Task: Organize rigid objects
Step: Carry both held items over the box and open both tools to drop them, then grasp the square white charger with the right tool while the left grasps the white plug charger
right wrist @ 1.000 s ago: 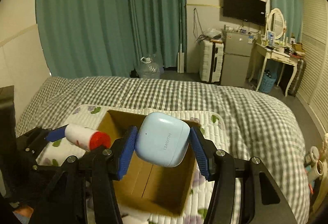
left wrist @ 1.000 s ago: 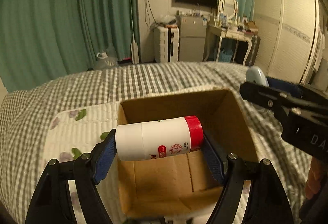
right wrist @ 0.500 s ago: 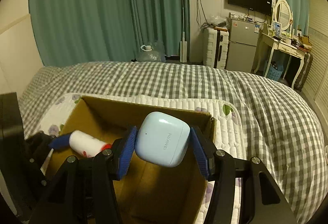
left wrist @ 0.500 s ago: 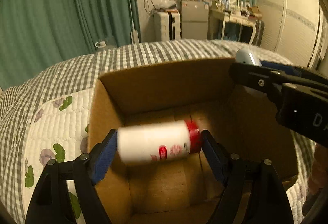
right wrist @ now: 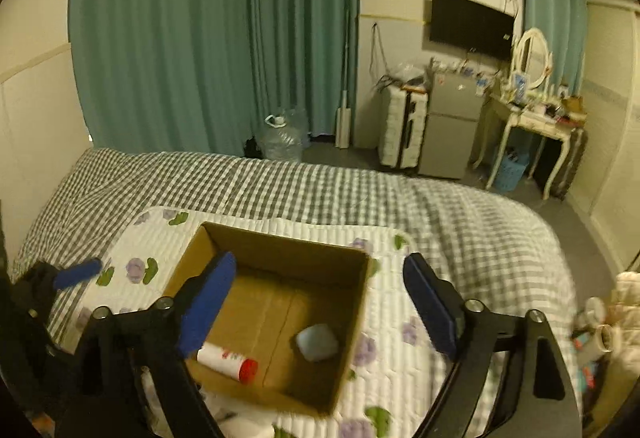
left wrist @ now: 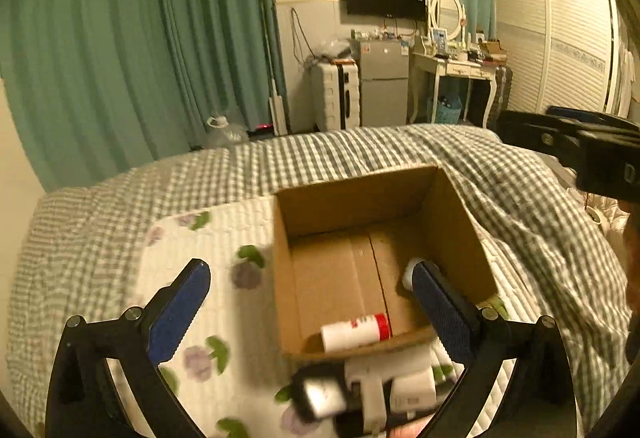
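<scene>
The white bottle [right wrist: 226, 356] with the red cap lies on its side on the floor of the cardboard box [right wrist: 344, 338], below and just ahead of the right tool [right wrist: 316, 302], whose blue-padded fingers stand spread wide with nothing between them. Beside the bottle, toward this tool's right finger, the pale blue earbud case [right wrist: 318, 342] rests on the box floor, apart from the bottle.

The left tool [left wrist: 310, 302] is likewise spread and empty. Its right finger overlaps the box opening and hides most of the earbud case [left wrist: 409, 272]; the bottle [left wrist: 355, 332] lies against the near wall of the box [left wrist: 352, 193]. Below that tool, blurred white and dark objects [left wrist: 368, 386] lie just outside the box.

The box sits on a white floral quilted pad [right wrist: 400, 350], on a grey checked bed [right wrist: 460, 213].
</scene>
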`<state>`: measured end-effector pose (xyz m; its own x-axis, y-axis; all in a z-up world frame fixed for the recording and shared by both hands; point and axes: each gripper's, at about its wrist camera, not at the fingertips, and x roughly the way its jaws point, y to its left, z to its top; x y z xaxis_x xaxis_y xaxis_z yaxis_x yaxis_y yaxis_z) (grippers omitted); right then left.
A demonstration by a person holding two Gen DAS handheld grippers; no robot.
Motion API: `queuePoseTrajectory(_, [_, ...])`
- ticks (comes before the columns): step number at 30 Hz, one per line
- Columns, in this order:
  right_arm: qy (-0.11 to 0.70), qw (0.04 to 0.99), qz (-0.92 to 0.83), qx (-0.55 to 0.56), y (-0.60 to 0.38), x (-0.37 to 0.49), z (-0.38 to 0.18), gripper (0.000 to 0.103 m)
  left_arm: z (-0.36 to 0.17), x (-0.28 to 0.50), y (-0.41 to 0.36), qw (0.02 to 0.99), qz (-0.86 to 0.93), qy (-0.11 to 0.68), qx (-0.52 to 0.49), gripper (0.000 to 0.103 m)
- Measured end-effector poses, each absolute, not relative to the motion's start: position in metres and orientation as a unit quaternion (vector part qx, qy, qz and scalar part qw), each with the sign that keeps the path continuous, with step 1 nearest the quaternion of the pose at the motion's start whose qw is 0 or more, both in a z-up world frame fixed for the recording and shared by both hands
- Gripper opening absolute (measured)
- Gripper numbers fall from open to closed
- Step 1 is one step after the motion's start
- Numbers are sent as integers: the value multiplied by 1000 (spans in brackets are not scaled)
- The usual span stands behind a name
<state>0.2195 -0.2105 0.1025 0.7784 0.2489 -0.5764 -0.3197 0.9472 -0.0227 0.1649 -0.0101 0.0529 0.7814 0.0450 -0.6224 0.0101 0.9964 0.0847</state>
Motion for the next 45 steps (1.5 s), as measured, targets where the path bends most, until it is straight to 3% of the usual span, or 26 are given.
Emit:
queuePoseTrajectory(10, [285,943,138,-97,-215,100,132,98,82,81,10,943,27,329,31,103])
queuePoseTrajectory(16, [310,937,139,-76,-213,63,88,98,30,56,20,933,31,357,20,103])
queuePoseTrajectory(23, [370,915,147,-65,-199,79,-2,97,-51,61,28,919,40,392,6,103])
queuePoseTrajectory(26, [414,896,144,-71,-194,98,-44,86,-74,66,29,917,44,397,19,103])
queuePoseTrajectory(33, [465,869,149,-75,-172,124,-107,85,-98,78,39,907,55,416,24,103])
queuePoseTrajectory(42, [475,865,137,-83,-149,142,-133,84,-107,80,52,901,61,430,0,103])
queuePoseTrajectory(44, [475,867,128,-80,-150,145,-134,62,-106,80,51,901,57,430,-2,103])
queuePoseTrajectory(45, [474,867,136,-75,-152,145,-133,61,-106,81,49,901,53,431,-2,103])
